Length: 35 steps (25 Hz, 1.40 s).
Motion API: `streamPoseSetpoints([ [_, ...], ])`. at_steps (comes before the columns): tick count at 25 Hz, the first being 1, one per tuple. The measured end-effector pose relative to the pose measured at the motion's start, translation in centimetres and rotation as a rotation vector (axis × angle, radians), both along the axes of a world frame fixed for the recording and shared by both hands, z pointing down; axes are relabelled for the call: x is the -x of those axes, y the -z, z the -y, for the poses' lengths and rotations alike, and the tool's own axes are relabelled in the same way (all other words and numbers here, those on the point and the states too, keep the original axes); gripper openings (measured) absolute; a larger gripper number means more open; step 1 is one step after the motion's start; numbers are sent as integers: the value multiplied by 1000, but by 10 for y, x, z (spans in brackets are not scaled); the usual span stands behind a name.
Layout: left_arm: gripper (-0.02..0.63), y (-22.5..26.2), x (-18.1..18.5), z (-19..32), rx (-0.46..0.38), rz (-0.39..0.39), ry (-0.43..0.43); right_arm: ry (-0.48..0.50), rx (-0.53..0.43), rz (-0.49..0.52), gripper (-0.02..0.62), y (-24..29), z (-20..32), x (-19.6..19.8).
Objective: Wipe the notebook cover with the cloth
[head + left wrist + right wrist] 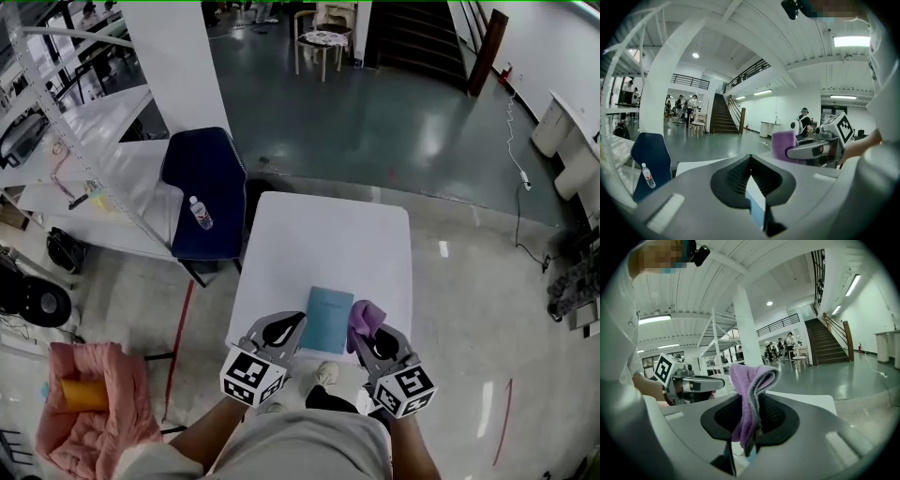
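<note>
Far left, on the floor: pink fabric bundle [89,417] with an orange cylinder [82,395] lying on it. Next over, a dark blue chair [202,187] with a water bottle [200,213] on the seat, just beside the white counter [328,239].

Left tongs [296,323]: over the counter's near edge, tips by the notebook's left edge. In the left gripper view the tips meet with nothing pinched. White counter and a sliver of teal cover show through the gap behind the tips.

Notebook [328,316]: teal cover, lying flat near the counter's front edge, between the two tongs.

Cloth [364,316]: purple, folded, just beside the notebook's right edge in the head view. Can't tell if it touches the cover.

Right tongs [367,330]: clamped on the cloth. In the right gripper view the fold stands up out of the jaws and a bit hangs below them. Marker cubes on both tongs face the camera.
</note>
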<state>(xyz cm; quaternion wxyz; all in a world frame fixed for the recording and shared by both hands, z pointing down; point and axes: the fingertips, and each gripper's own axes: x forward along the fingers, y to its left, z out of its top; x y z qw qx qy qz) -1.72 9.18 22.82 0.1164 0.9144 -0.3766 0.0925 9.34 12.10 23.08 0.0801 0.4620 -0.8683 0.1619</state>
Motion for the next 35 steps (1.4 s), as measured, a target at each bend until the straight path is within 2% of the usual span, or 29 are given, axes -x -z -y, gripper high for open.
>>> streamPoseSetpoints([
  [9,2,-2,-27,50,-2,4,76,78,-3,18,109,-4,58,-26],
  [19,0,-10,-33,59,28,28,114,119,22,18,109,-17,74,-34],
  [24,0,-12,-32,64,22,16,94,119,37,6,109,-23,78,-30],
  [35,0,-24,-26,84,80,40,4,27,113,-24,109,-41,83,-34],
])
